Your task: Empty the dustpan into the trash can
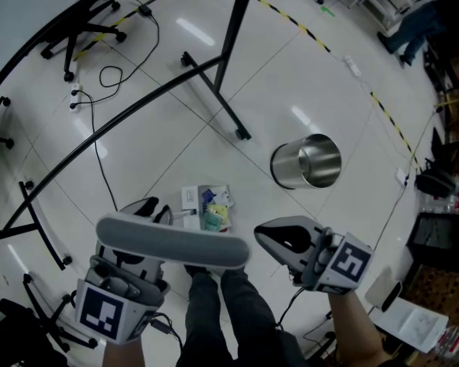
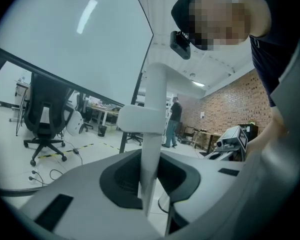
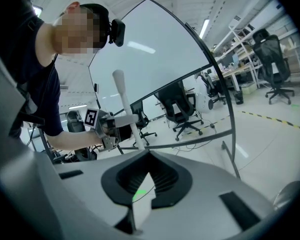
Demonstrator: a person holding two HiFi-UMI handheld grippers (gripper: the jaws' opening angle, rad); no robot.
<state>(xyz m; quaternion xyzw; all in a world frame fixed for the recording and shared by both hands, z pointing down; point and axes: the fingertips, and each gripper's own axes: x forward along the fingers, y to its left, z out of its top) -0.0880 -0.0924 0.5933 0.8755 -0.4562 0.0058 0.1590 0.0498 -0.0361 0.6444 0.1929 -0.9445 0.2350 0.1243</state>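
2 grippers hang over the glossy floor (image 1: 291, 90), and only 1 of them is doing any work. the left gripper (image 1: 138, 266) pinches the pale dustpan handle (image 1: 176, 241), its jaws parted just enough to take the pole and pressed on both sides of it. in the left gripper view the pole rises upright between them past a clip-like collar. gripping the shaft and not the pan looks meant to let the person carry and tip it without stooping. a dark shape on the floor just beyond that gripper may be the pan, but i cannot tell. the right gripper (image 1: 266, 237) has its jaws pressed together on nothing, with only floor showing through the gap behind the tips. it sits beside the handle's near end, apart from it, probably kept free to steady the pan at the tip-out. the steel trash can (image 1: 287, 167), with its mouth open, stands ahead and to the right, well apart from the handle. a small heap of litter (image 1: 208, 207) lies just ahead of the person's legs (image 1: 214, 304). by my judgement the emptying is not yet begun, since the dustpan must first be brought over the can's mouth.
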